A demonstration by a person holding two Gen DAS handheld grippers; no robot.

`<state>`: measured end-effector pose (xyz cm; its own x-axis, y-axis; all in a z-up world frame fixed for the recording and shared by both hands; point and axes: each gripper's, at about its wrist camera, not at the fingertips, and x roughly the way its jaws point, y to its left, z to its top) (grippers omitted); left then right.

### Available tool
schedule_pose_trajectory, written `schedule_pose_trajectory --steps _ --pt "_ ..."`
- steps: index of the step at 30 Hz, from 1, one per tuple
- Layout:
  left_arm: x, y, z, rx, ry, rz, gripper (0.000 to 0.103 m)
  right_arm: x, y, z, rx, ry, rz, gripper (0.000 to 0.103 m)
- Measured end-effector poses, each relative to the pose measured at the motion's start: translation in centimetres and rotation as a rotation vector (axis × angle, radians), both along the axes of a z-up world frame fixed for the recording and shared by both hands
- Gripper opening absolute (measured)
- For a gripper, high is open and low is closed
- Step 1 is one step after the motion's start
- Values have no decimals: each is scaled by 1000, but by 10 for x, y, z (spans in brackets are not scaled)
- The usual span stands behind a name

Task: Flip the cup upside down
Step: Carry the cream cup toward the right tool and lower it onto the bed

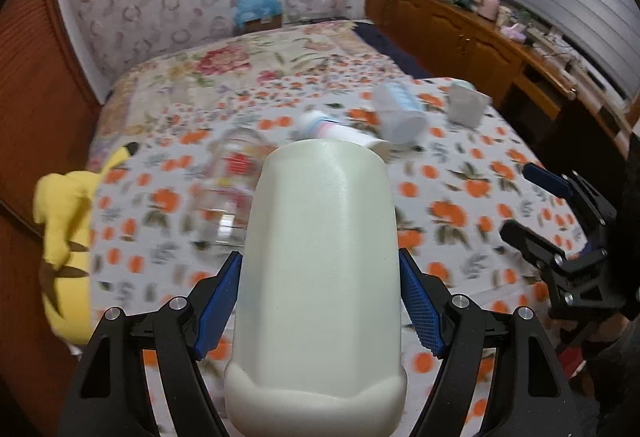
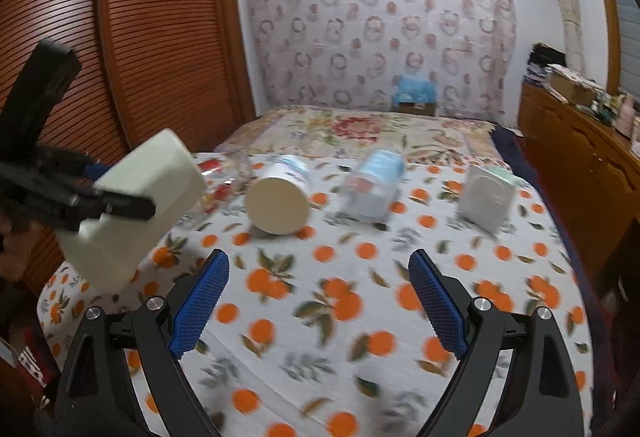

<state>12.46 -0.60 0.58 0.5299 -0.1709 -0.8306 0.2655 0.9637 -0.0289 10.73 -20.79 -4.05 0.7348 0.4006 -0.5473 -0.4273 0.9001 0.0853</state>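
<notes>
My left gripper (image 1: 320,289) is shut on a pale cream cup (image 1: 320,257) and holds it in the air above the bed. The cup's thick rim end is toward the camera and its closed end points away. In the right wrist view the same cup (image 2: 140,205) hangs tilted at the left, clamped by the left gripper (image 2: 120,205). My right gripper (image 2: 318,301) is open and empty over the orange-print sheet (image 2: 340,317). It also shows at the right edge of the left wrist view (image 1: 520,197).
A white paper cup (image 2: 278,203), a clear plastic bottle (image 2: 374,187) and a glass jar (image 1: 232,185) lie on their sides on the bed. A white box (image 2: 486,199) stands at the right. A yellow plush toy (image 1: 68,229) lies at the left edge. Wooden cabinets (image 2: 580,173) line the right.
</notes>
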Motion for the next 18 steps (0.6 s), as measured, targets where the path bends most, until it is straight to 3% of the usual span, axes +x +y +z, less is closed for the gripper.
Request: schedule_pose_trajectory --steps 10,18 --pt "-10 -57 -26 -156 15 20 72 -4 -39 -2 -16 -1 -57 93" --pt "-4 -78 -41 -153 41 21 73 -1 -50 -10 -6 19 -82 93"
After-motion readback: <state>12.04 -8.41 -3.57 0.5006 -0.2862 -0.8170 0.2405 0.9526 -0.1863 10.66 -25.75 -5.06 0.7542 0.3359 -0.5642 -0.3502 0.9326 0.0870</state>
